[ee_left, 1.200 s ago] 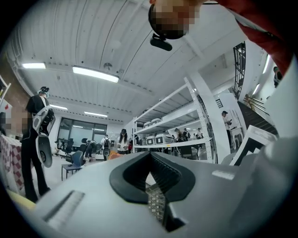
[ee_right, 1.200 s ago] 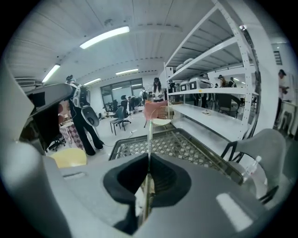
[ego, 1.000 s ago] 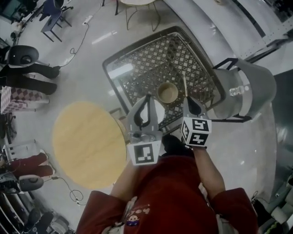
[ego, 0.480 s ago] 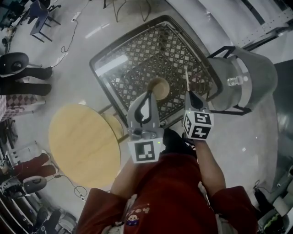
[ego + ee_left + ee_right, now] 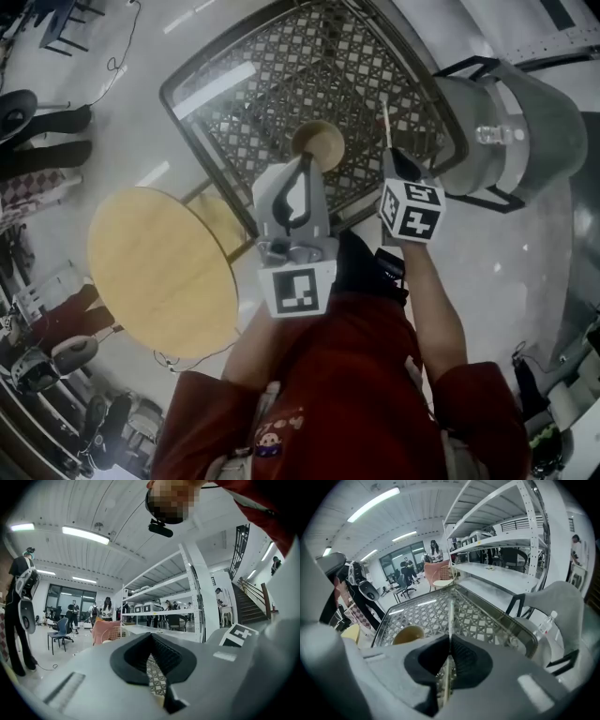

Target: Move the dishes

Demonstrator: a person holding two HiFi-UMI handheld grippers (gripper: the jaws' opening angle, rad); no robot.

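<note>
A round, light wooden table (image 5: 159, 272) stands at the left, its edge just beside the corner of a glass-topped table with a dark metal frame and a lattice pattern (image 5: 234, 84).

The left gripper (image 5: 305, 161), grey with a square-marker cube at its back, points level across the near side of the glass table. Its dark pads are pressed together at the tip with nothing between them, as the left gripper view (image 5: 151, 638) shows; only the lattice is visible through the gap lower down. From the head view the tip lies over the near rim of a small round tan bowl (image 5: 320, 142). Whether it touches the bowl cannot be told. The bowl stands upright on the glass top, towards its near side.

Just right of the bowl, the right gripper (image 5: 394, 155) tilts downward and is clenched on a thin pale stick (image 5: 385, 122). The stick runs straight out from between the pads over the lattice, as the right gripper view (image 5: 450, 641) confirms.

Further right stands a grey shell chair with a dark frame (image 5: 534, 103), close against the glass table's edge, with a clear plastic bottle (image 5: 495, 134) on its seat.
</note>
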